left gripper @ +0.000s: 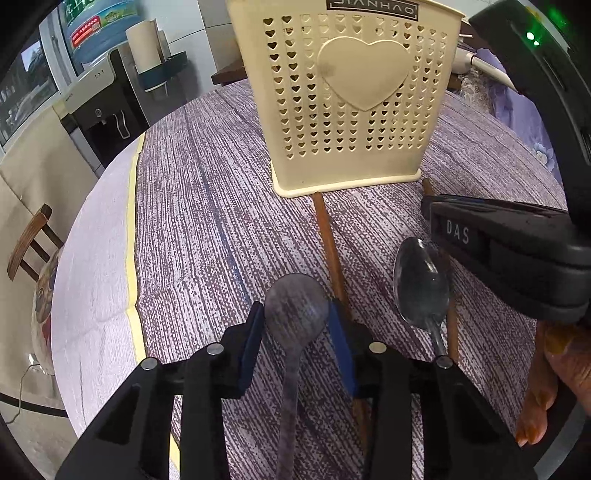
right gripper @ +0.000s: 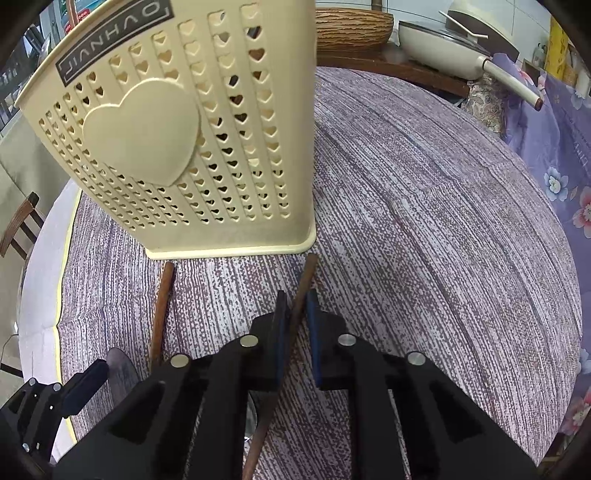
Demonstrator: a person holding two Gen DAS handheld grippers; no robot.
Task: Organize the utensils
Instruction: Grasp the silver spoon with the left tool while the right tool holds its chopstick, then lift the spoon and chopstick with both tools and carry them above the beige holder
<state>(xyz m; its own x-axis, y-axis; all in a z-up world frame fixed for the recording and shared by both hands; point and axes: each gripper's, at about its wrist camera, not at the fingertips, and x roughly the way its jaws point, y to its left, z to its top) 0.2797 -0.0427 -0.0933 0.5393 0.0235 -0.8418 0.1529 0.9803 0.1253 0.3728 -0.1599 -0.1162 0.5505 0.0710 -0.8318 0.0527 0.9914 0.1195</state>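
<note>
A cream utensil holder (left gripper: 343, 99) with heart holes stands on the purple-grey tablecloth; it also shows in the right wrist view (right gripper: 177, 147). My left gripper (left gripper: 297, 317) is open, its fingers either side of a dull metal spoon (left gripper: 295, 310) lying on the cloth. A second shiny spoon (left gripper: 421, 284) lies to its right, and a brown chopstick (left gripper: 328, 236) between them. My right gripper (right gripper: 297, 314) is shut on another brown chopstick (right gripper: 304, 280), close to the cloth. The first chopstick (right gripper: 162, 306) lies to its left.
The right gripper's body (left gripper: 517, 243) fills the right of the left wrist view. The table's left edge (left gripper: 131, 229) has a yellow trim. A chair (left gripper: 29, 240) stands left. A pan (right gripper: 443, 48), a wicker basket (right gripper: 351, 26) and a floral cloth (right gripper: 554, 155) lie behind.
</note>
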